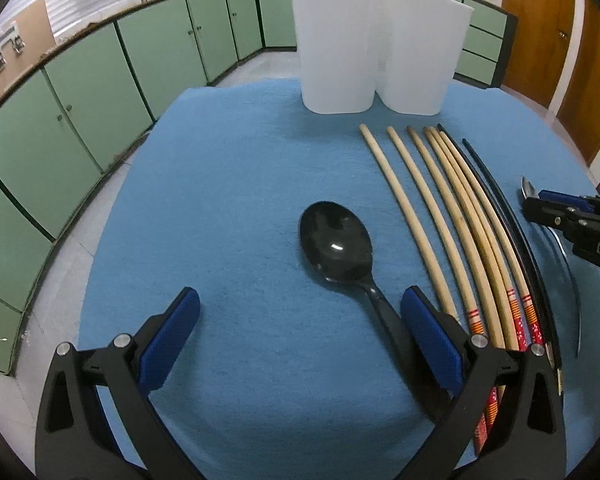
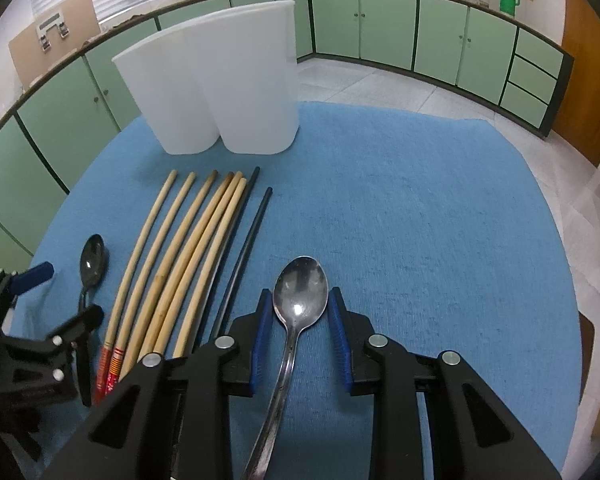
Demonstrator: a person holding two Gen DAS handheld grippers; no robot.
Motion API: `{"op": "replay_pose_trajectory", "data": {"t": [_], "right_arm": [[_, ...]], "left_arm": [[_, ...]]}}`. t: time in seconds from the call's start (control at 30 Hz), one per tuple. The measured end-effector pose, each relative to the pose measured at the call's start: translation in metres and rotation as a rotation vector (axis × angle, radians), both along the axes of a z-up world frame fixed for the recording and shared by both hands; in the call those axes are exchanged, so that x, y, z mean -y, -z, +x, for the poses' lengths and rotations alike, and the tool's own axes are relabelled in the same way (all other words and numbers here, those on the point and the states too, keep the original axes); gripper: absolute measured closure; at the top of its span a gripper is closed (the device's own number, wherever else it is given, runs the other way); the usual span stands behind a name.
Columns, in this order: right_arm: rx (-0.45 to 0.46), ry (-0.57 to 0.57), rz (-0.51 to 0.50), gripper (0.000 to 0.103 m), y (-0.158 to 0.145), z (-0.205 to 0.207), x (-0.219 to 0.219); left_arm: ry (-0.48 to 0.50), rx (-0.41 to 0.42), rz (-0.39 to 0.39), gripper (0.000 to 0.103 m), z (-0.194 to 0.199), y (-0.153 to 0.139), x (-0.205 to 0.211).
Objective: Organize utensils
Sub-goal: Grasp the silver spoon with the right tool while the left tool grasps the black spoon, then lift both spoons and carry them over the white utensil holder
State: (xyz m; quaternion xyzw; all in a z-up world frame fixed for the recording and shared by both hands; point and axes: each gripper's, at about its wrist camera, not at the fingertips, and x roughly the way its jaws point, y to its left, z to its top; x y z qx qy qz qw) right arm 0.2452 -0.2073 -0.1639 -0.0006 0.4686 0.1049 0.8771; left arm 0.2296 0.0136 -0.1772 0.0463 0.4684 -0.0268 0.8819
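A black plastic spoon (image 1: 336,246) lies on the blue cloth (image 1: 228,200), its handle running back beside my left gripper's right finger. My left gripper (image 1: 300,312) is open, low over the cloth, holding nothing. A metal spoon (image 2: 300,296) lies between the pads of my right gripper (image 2: 300,316), which is partly open around its neck, apart from it. Several wooden chopsticks (image 1: 444,216) and two black ones (image 1: 512,220) lie side by side right of the black spoon. A white two-compartment holder (image 1: 376,44) stands at the cloth's far edge.
The right gripper shows at the right edge of the left wrist view (image 1: 572,224); the left gripper shows at the left in the right wrist view (image 2: 32,320). Green cabinets (image 1: 100,92) ring the room, with a tiled floor beyond the cloth.
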Motion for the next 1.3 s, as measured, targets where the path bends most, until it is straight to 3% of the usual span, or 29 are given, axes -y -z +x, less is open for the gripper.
{"op": "replay_pose_trajectory", "data": {"t": [0.13, 0.33, 0.5, 0.53, 0.57, 0.63, 0.73, 0.8, 0.9, 1.03, 1.17, 1.3], "right_arm": [[-0.015, -0.010, -0.005, 0.073, -0.002, 0.006, -0.003], [-0.039, -0.011, 0.018, 0.063, -0.005, 0.019, -0.005], [-0.057, -0.005, 0.002, 0.062, -0.004, 0.028, -0.011], [-0.067, -0.004, 0.004, 0.062, -0.001, 0.030, -0.011], [-0.069, -0.002, 0.003, 0.064, 0.000, 0.032, -0.010], [-0.058, -0.001, -0.021, 0.074, 0.000, 0.033, -0.011], [-0.056, -0.013, -0.007, 0.074, -0.001, 0.036, -0.010], [-0.036, -0.017, -0.004, 0.075, -0.003, 0.033, -0.008], [0.021, -0.023, 0.022, 0.075, -0.010, 0.027, -0.004], [0.133, -0.022, 0.039, 0.075, -0.027, 0.016, -0.002], [0.241, -0.041, 0.051, 0.075, -0.045, 0.010, 0.000], [0.332, -0.061, 0.055, 0.075, -0.065, 0.004, -0.005]], "left_arm": [[-0.028, -0.002, -0.054, 0.006, 0.008, -0.006, -0.007], [-0.100, -0.020, -0.021, 0.006, 0.029, -0.012, -0.008], [-0.092, -0.088, -0.020, 0.007, 0.040, -0.008, -0.001], [-0.091, -0.094, -0.030, 0.010, 0.041, -0.007, 0.000], [-0.090, -0.096, -0.048, 0.024, 0.042, -0.007, 0.000], [-0.087, -0.080, -0.068, 0.034, 0.043, -0.009, 0.003], [-0.040, -0.059, -0.097, 0.061, 0.039, -0.013, 0.008], [-0.012, -0.050, -0.141, 0.067, 0.039, -0.014, 0.011], [0.028, 0.017, -0.172, 0.067, 0.035, -0.024, 0.016], [0.074, 0.201, -0.183, 0.067, 0.016, -0.052, 0.021], [0.109, 0.389, -0.096, 0.068, -0.007, -0.079, 0.037], [0.128, 0.512, -0.043, 0.068, -0.021, -0.093, 0.049]]}}
